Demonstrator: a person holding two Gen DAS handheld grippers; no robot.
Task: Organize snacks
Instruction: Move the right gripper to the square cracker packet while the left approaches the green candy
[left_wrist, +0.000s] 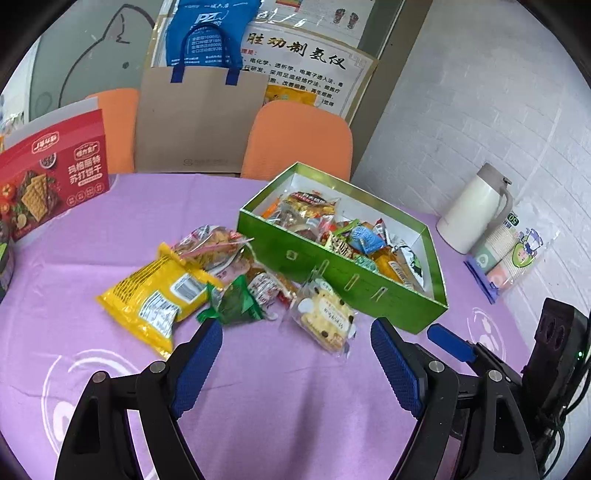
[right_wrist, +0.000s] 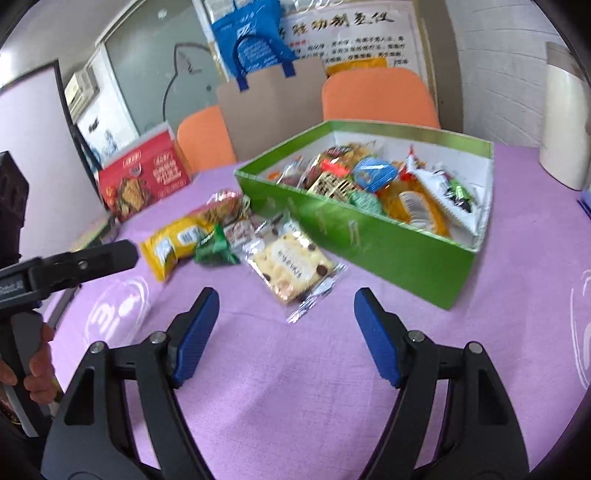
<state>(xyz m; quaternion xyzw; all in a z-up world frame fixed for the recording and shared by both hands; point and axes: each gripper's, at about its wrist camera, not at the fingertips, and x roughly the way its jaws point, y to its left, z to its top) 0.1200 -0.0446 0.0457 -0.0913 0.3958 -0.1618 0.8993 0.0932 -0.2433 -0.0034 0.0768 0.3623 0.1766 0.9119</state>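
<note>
A green box (left_wrist: 332, 266) (right_wrist: 354, 229) holding several snack packs stands on the purple tablecloth (left_wrist: 277, 387). Loose snacks lie left of it: a yellow bag (left_wrist: 155, 295) (right_wrist: 173, 240), a green pack (left_wrist: 236, 302) (right_wrist: 214, 251), a clear cookie pack (left_wrist: 325, 317) (right_wrist: 291, 269) and a pink-red bag (left_wrist: 214, 247). My left gripper (left_wrist: 295, 332) is open and empty, just short of the cookie pack. My right gripper (right_wrist: 286, 299) is open and empty, in front of the same cookie pack. The right gripper's blue finger (left_wrist: 450, 343) shows in the left wrist view.
A red cracker box (left_wrist: 51, 177) (right_wrist: 144, 177) stands at the back left. A white thermos (left_wrist: 476, 206) and a pack of paper cups (left_wrist: 506, 254) are at the right. Orange chairs (left_wrist: 299, 140) and a brown-blue bag (left_wrist: 199, 122) stand behind the table.
</note>
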